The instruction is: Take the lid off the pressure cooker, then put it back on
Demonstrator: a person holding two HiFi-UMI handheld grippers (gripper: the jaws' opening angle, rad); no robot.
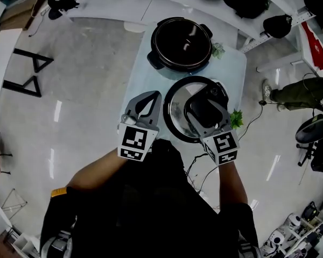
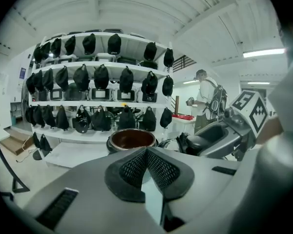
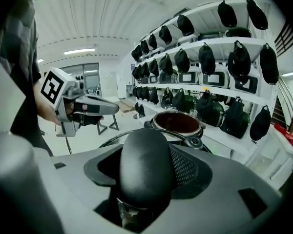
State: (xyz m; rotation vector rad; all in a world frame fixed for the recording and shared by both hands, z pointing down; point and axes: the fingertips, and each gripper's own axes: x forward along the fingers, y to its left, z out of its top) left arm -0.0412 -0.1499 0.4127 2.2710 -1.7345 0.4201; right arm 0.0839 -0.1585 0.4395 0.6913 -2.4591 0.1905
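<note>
The open pressure cooker pot [image 1: 182, 43] stands at the far end of a small pale table [image 1: 234, 69], its dark inside showing [image 2: 132, 138] [image 3: 177, 122]. The round lid [image 1: 175, 112] with its black handle [image 3: 146, 167] is held off the pot, nearer me. My right gripper [image 1: 205, 110] is shut on the lid's handle. My left gripper [image 1: 146, 104] hangs left of the lid, shut and holding nothing [image 2: 146, 165].
White shelving [image 2: 97, 69] full of dark bags and cookers lines the far wall. A small green plant [image 1: 236, 118] sits at the table's right edge. A person [image 1: 304, 90] stands at the right. A black frame [image 1: 29, 71] rests on the floor at left.
</note>
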